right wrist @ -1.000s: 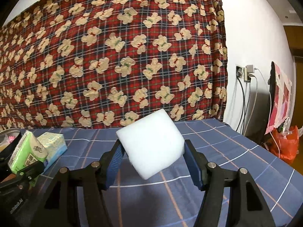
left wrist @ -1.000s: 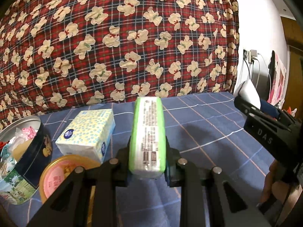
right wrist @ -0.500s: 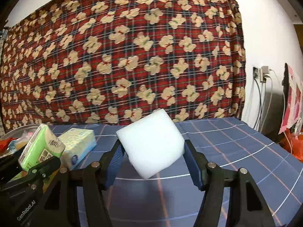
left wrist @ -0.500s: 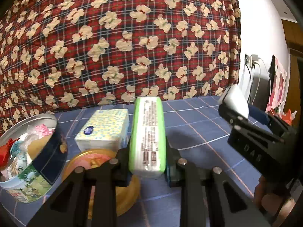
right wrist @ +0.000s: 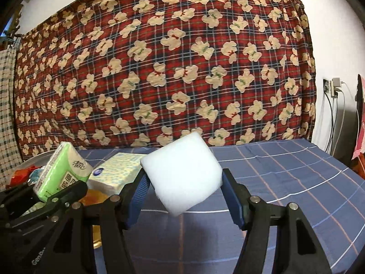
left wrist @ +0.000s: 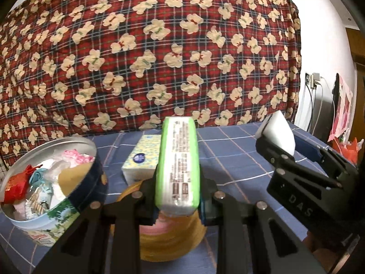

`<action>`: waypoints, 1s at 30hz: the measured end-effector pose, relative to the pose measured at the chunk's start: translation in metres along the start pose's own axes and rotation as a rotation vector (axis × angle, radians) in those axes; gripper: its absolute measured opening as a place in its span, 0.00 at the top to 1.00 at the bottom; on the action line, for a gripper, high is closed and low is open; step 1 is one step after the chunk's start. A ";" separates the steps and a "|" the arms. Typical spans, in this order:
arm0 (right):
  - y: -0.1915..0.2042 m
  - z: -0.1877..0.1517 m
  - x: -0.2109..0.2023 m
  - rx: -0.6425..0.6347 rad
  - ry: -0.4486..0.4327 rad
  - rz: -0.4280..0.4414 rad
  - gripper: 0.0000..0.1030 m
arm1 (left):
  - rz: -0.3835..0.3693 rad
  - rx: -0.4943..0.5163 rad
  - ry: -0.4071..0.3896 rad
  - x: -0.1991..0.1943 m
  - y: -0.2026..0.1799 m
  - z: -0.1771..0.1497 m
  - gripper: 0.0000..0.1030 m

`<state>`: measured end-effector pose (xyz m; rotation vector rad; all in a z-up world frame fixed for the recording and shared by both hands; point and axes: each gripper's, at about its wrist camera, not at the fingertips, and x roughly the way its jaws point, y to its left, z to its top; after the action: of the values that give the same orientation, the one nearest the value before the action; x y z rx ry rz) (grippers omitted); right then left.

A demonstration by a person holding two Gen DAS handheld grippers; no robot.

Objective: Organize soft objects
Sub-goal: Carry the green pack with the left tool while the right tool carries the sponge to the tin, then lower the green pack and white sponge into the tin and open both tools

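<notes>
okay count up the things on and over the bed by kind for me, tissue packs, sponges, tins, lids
Tissue packs: 2 (green pack, yellow-dotted pack)
Sponges: 1 (white sponge)
Tins: 1 (round tin)
Lids: 1 (yellow lid)
Total: 5

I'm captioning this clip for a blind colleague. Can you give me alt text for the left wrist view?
The left gripper clamps a green tissue pack above a blue checked cloth. An open round tin of small items sits left; at right, the right gripper holds a white foam block.
</notes>
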<state>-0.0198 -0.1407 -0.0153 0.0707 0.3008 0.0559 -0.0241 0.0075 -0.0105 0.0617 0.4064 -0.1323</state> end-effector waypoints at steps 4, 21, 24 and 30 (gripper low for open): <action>0.017 -0.002 -0.001 -0.011 0.002 0.035 0.37 | 0.009 -0.023 0.002 -0.002 0.014 -0.003 0.77; 0.132 0.019 0.018 -0.089 0.018 0.247 0.37 | 0.218 -0.132 -0.012 -0.019 0.134 0.006 0.77; 0.163 0.029 0.030 -0.087 0.024 0.297 0.37 | 0.280 -0.155 0.006 -0.017 0.164 0.010 0.77; 0.212 0.049 0.056 -0.074 0.072 0.366 0.37 | 0.363 -0.219 0.026 -0.013 0.222 0.020 0.77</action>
<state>0.0389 0.0709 0.0310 0.0499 0.3549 0.4327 0.0026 0.2267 0.0204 -0.0786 0.4273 0.2714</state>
